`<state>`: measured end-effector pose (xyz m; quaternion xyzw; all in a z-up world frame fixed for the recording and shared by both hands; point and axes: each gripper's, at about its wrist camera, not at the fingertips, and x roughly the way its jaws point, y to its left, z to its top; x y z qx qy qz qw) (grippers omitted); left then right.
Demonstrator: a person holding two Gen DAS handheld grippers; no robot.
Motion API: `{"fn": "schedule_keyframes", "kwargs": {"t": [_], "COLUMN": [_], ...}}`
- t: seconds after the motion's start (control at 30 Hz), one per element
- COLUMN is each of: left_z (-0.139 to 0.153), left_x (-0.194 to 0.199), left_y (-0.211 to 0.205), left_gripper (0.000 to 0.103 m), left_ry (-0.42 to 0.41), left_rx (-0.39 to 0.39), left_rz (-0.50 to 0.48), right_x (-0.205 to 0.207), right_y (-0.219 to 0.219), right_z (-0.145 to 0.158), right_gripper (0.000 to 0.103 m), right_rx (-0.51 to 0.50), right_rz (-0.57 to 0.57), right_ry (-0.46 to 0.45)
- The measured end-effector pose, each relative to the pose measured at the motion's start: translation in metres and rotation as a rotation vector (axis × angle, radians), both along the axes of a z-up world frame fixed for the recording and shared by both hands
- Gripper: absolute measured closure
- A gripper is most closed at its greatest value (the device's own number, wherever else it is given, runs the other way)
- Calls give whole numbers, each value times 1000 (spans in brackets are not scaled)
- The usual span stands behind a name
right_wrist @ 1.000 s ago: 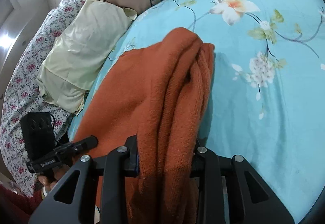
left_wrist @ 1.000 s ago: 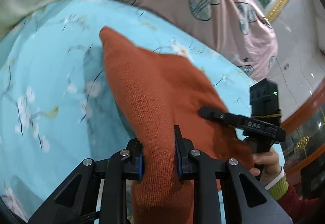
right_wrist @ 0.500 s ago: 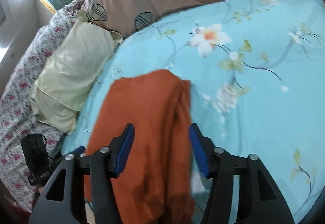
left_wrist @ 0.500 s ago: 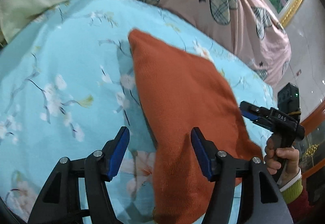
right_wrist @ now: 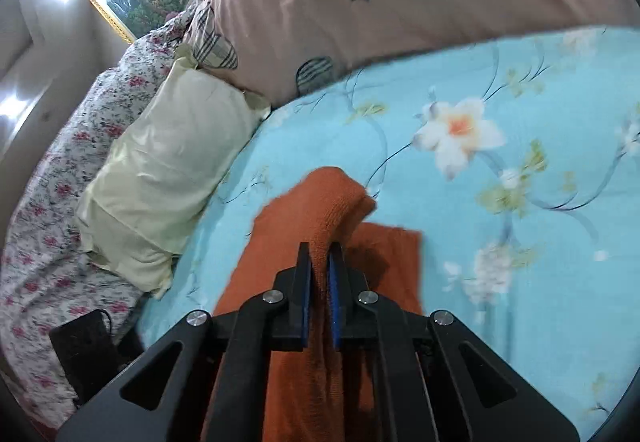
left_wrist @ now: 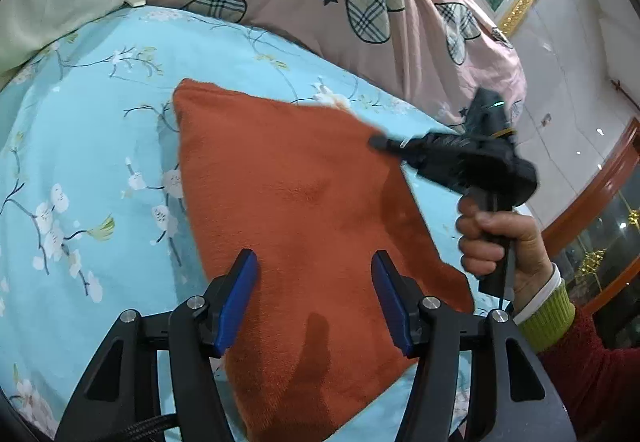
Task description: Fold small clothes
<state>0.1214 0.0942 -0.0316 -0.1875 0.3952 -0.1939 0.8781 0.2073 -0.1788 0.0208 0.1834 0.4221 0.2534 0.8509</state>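
The right gripper (right_wrist: pixel 319 282) pinches the orange garment (left_wrist: pixel 296 201); the left gripper (left_wrist: pixel 314 302) gapes wide. That ridge between its fingers could slip, undoing the fold.

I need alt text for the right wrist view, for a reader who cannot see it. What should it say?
The right gripper is shut on a raised fold of an orange knitted garment that lies on a light blue floral bedsheet. Beyond it are a pale yellow pillow and a pink quilt with plaid hearts.
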Motion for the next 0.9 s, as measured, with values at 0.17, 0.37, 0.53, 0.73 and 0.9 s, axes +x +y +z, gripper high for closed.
{"fn": "schedule_keyframes", "kwargs": {"t": [0.17,0.37,0.53,0.73,0.9], "left_z": [-11,-37,-39,-37,-38], "left_x": [8,14,13,1,-3], "left_y": [-12,-20,-23,-33,-34], "left_gripper": [53,64,64,55,55], "left_ry": [27,62,56,45,39], "left_rx": [61,133,150,153,153], "left_rz": [-28,-13,-8,-10,-13], "right_x": [9,11,5,-13,10], "right_y": [-15,-17,-17,26,55], "right_z": [-62,-78,-59,-4,-53], "right_gripper": [96,96,89,88,87], "right_rx": [-102,-126,-183,-142,-152], "right_rz": [-91,-117,-148,-7,22], "right_ry": [152,162,158,46,186]}}
